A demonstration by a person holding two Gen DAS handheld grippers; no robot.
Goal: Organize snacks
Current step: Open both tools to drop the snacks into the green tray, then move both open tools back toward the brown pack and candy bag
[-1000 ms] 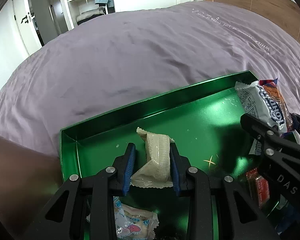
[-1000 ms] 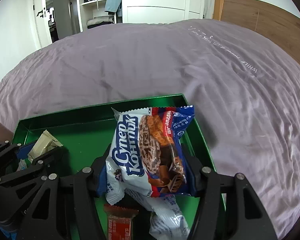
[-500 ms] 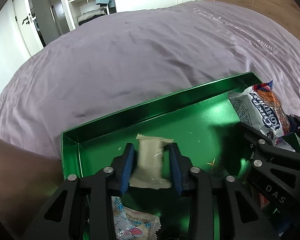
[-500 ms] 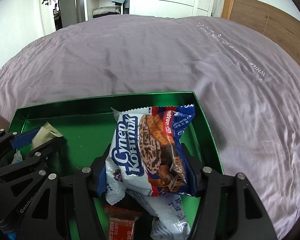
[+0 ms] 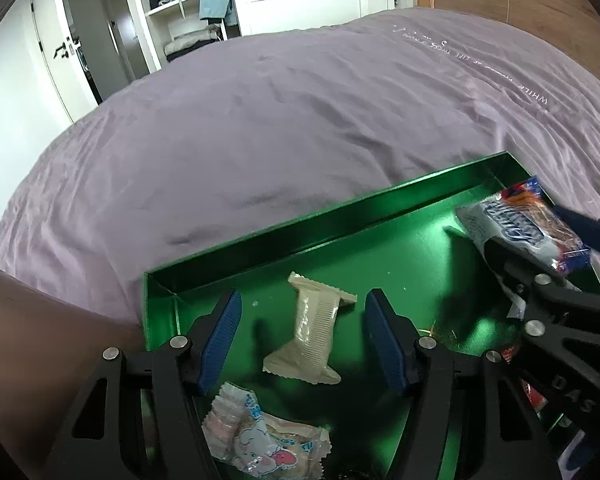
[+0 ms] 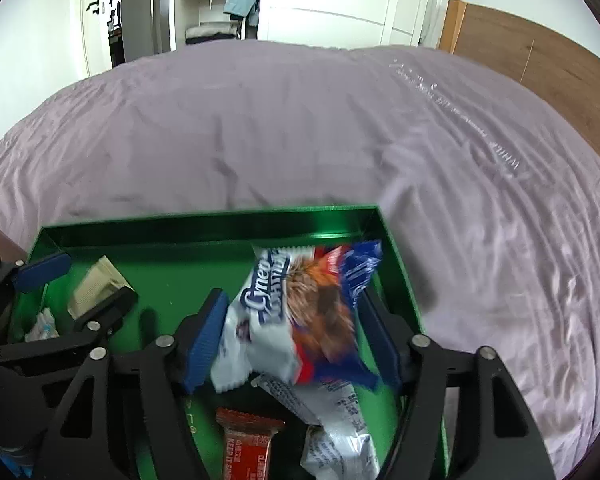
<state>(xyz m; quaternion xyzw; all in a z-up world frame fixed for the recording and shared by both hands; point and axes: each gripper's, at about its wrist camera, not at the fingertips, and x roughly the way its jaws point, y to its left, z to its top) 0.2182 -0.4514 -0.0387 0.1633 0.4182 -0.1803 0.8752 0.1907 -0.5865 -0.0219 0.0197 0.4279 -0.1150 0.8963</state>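
A green tray [image 5: 320, 226] lies on a purple bed. In the left wrist view my left gripper [image 5: 304, 338] is open, its blue pads on either side of a beige wrapped snack [image 5: 312, 338] that lies on the tray floor. In the right wrist view my right gripper [image 6: 292, 340] is open around a blue and white cookie packet [image 6: 300, 316], which is blurred between the pads above the tray's [image 6: 204, 222] right end. The beige snack [image 6: 94, 290] shows at the left there. The packet [image 5: 528, 232] shows at the right in the left wrist view.
A pink and white cartoon-print packet [image 5: 260, 436] lies in the tray by my left gripper. A red bar [image 6: 246, 446] and a silver-white packet [image 6: 332, 428] lie under my right gripper. Purple bedding [image 6: 300, 128] surrounds the tray; a wardrobe [image 6: 320, 0] and wooden headboard [image 6: 540, 64] stand beyond.
My left gripper opened and let the beige snack drop onto the tray floor. My right gripper opened its pads, and the cookie packet now looks blurred and loose between them.
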